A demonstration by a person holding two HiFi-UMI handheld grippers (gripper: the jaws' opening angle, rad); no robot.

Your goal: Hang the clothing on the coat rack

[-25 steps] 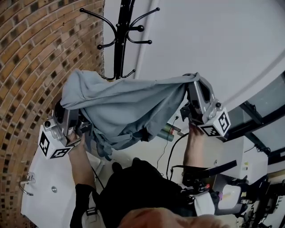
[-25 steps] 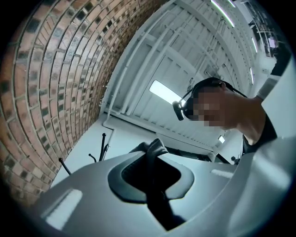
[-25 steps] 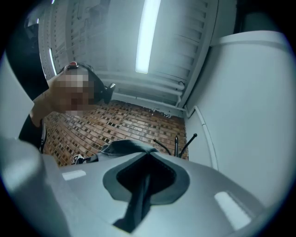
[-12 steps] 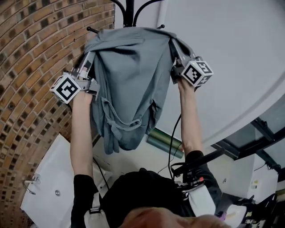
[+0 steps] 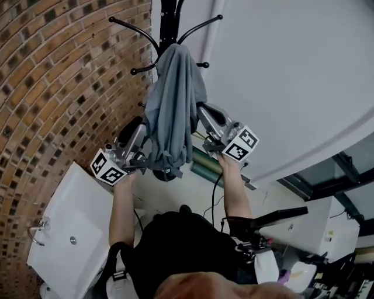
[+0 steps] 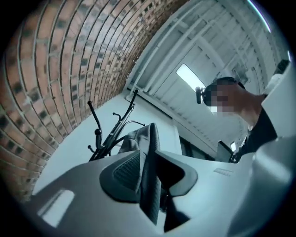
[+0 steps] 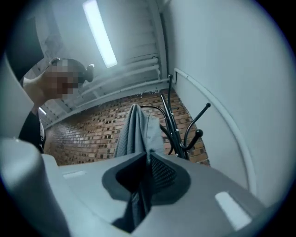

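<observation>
Got the grey fabric garment (image 5: 174, 102) draped on the black metal coat rack (image 5: 168, 17), long axis straight down, flanked by both grippers. Just been opening the left gripper (image 5: 139, 129) fingers, cloth slack between them; pinching the opposite fold in the closed right gripper (image 5: 205, 114) fingers

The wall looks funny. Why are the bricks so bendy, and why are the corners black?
Head view: the wide lens curves the brick wall toward the edges. Left gripper view: a fisheye bends the bricks harder, leaves black corners, and the ceiling light glares white. Right gripper view: same round frame, clothing fairly sharp.
</observation>
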